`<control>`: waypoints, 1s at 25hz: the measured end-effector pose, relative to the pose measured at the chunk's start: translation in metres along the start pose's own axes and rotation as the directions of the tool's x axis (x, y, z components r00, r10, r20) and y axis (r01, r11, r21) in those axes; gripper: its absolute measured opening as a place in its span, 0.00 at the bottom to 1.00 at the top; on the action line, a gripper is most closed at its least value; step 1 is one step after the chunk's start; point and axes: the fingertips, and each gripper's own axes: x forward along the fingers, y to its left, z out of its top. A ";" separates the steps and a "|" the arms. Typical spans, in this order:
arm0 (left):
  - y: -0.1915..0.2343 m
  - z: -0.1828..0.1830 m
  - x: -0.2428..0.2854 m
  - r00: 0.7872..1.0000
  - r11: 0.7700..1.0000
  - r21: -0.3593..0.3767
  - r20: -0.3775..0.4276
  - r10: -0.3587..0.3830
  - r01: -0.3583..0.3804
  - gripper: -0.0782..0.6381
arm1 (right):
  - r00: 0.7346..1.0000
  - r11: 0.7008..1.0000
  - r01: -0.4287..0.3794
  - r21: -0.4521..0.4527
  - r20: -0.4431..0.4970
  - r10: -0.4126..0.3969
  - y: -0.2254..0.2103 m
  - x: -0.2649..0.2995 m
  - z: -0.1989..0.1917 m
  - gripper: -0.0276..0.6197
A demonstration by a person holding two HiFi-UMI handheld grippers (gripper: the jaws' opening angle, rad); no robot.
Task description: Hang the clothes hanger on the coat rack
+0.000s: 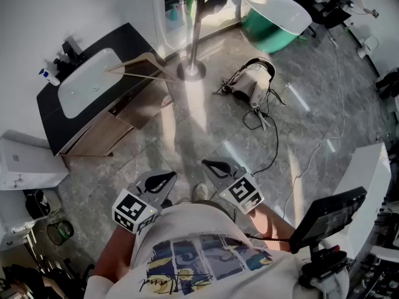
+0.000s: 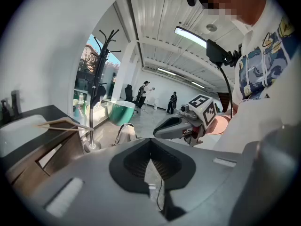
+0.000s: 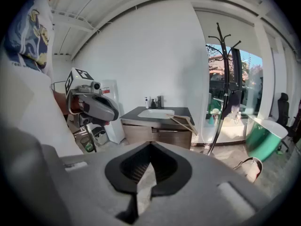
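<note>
Hanger (image 1: 138,58) lies flat on the surface (image 1: 47,114), overhanging its edge just beside the rack (image 1: 195,30) base. Looks like thin wood: likely light, stiff, slick. Best grip is the overhanging arm. Left tool (image 1: 163,179) and right tool (image 1: 215,166) both closed, empty, well short of the rack.

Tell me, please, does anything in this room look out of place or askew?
Yes. The wooden clothes hanger lies on the dark vanity counter beside the sink, one end jutting past the edge toward the coat rack pole, not hung. A white object with loose cables also lies on the floor.
</note>
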 end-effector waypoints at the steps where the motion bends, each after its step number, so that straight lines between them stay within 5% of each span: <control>1: 0.006 0.000 -0.010 1.000 1.000 0.005 0.004 -0.001 0.001 0.11 | 1.000 1.000 0.001 -0.005 0.003 -0.001 0.008 0.008 0.006 0.04; 15: 0.092 -0.042 -0.107 0.996 0.997 0.009 -0.046 -0.072 0.072 0.11 | 0.998 0.996 0.069 0.055 -0.005 -0.069 0.078 0.101 0.046 0.05; 25: 0.135 -0.013 -0.055 0.995 0.995 0.005 -0.033 -0.098 0.099 0.11 | 0.991 0.992 0.111 0.061 -0.079 -0.106 -0.023 0.135 0.039 0.15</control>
